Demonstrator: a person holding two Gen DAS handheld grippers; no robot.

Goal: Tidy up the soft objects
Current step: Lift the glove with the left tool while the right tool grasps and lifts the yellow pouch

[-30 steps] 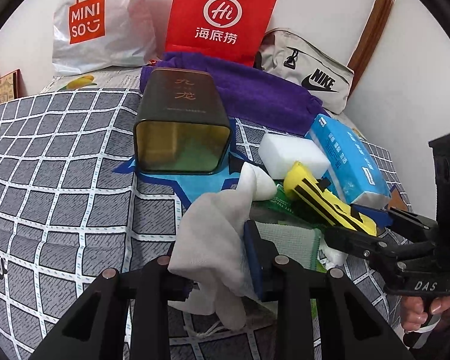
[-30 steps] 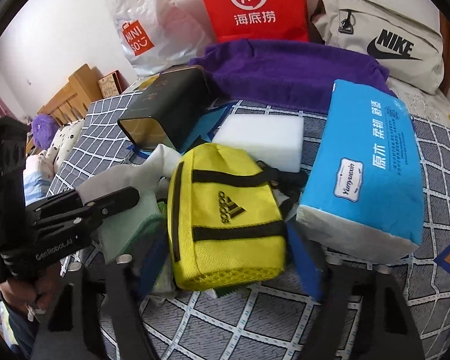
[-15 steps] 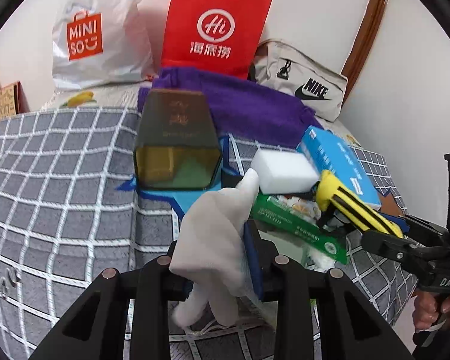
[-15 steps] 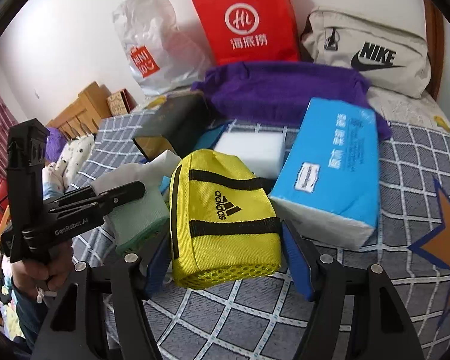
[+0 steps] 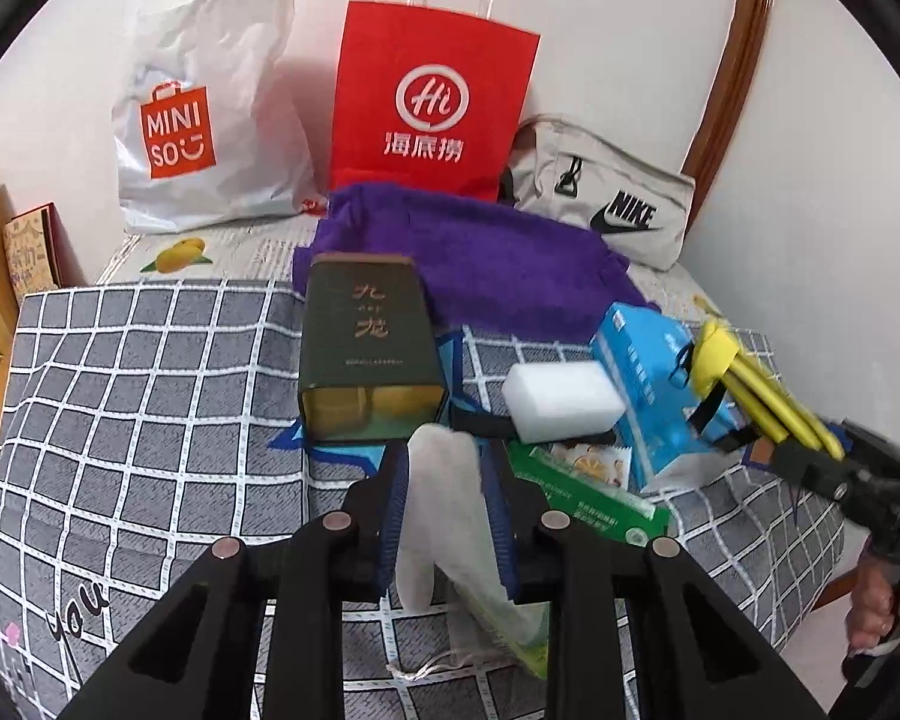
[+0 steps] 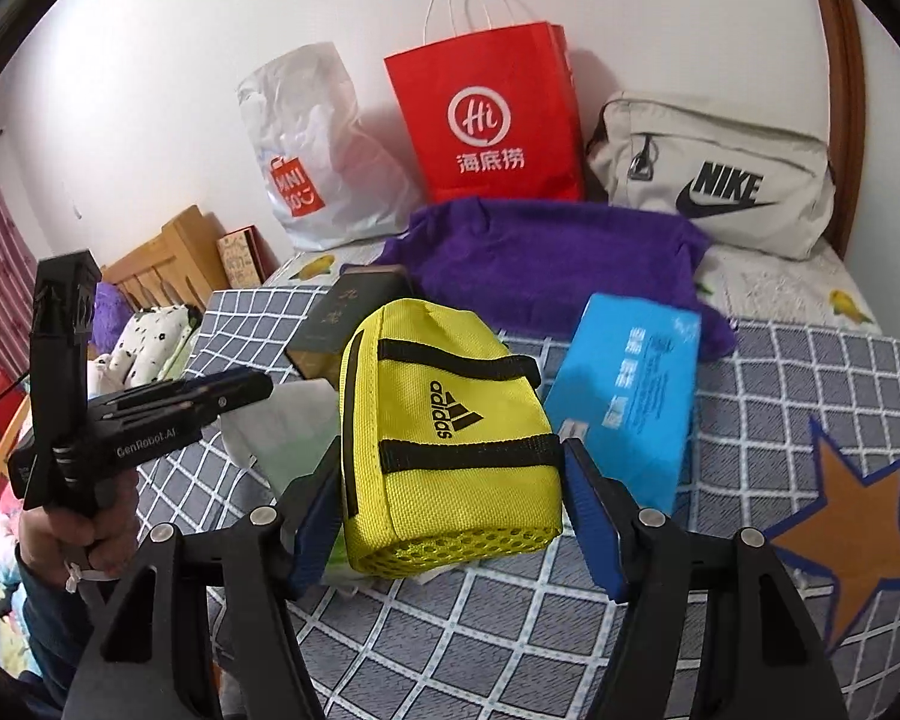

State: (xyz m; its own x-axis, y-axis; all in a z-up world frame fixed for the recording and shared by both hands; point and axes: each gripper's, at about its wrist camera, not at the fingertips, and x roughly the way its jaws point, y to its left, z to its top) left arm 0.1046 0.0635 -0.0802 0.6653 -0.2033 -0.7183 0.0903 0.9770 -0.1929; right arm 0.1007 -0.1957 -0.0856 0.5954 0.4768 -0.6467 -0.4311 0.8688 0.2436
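My left gripper [image 5: 448, 456] has a white cloth [image 5: 444, 498] between its blue pads, and the jaws are closing on it. The cloth hangs above the checked bedspread [image 5: 150, 420]. A pale green cloth edge [image 5: 510, 612] shows under the right finger; I cannot tell if it is held. In the right wrist view my right gripper [image 6: 450, 462] is shut on a yellow Adidas pouch [image 6: 444, 396], held off the bed. The pouch [image 5: 756, 384] also shows at the right of the left wrist view. The left gripper [image 6: 234, 390] and cloth [image 6: 282, 420] are left of the pouch.
On the bed lie a dark green tin [image 5: 366, 348], a white sponge [image 5: 561, 399], a blue tissue pack [image 5: 648, 372], a green packet [image 5: 576, 492] and a purple towel [image 5: 486, 258]. A red paper bag [image 5: 432, 102], a white plastic bag [image 5: 204, 114] and a Nike bag [image 5: 606, 198] stand against the wall.
Both grippers have risen with their loads. The white cloth has come up off the pile and the yellow pouch has lifted off the bed, uncovering the green packet.
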